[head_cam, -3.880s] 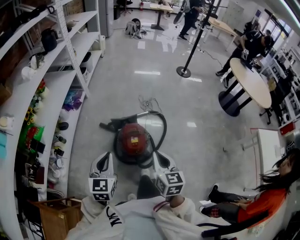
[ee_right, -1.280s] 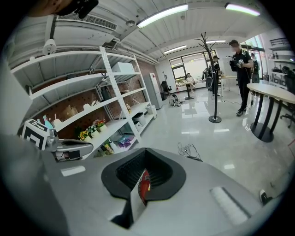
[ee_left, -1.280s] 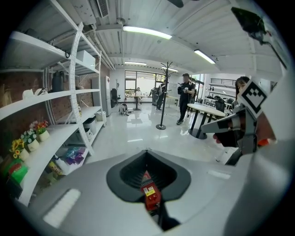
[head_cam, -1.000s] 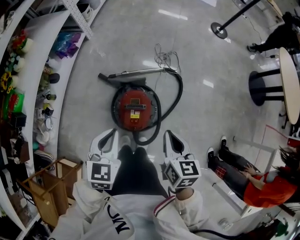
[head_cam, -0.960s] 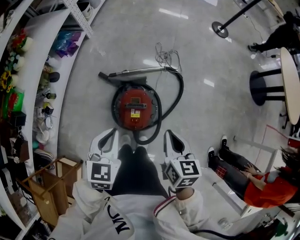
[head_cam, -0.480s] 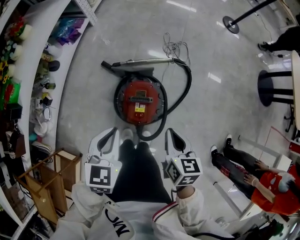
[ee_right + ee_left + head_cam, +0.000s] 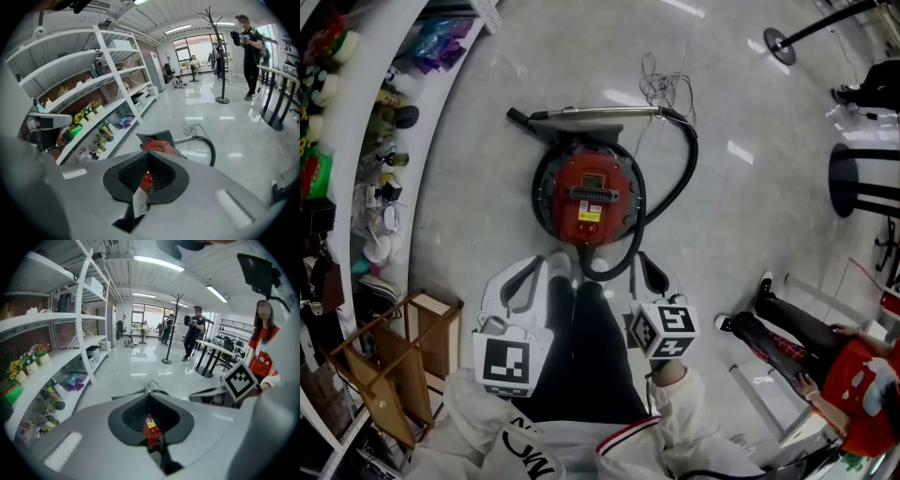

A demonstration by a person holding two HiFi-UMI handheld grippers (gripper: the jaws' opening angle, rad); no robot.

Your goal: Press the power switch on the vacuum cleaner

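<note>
The round red vacuum cleaner (image 7: 589,194) stands on the floor just ahead of the person's feet. It has a dark grille and a yellow label on top; I cannot make out the switch. Its black hose (image 7: 682,183) loops round the right side to the wand (image 7: 581,112) lying behind it. My left gripper (image 7: 528,274) hangs near the vacuum's front left, shut and empty, above the floor. On the other side my right gripper (image 7: 649,267) is also shut and empty, by the hose loop. The vacuum (image 7: 151,427) shows through the left gripper (image 7: 150,397), and the red body (image 7: 159,145) peeks over the right gripper (image 7: 147,153).
White shelves (image 7: 366,141) with small items line the left. A wooden crate frame (image 7: 394,356) stands at the near left. A person in red (image 7: 853,384) sits at the right with legs stretched out. A black table base (image 7: 862,178) and a pole stand (image 7: 783,42) are at the far right.
The person has stepped closer and looks more steeply down, so the vacuum now lies right before the feet. Both grippers stay low and shut.
</note>
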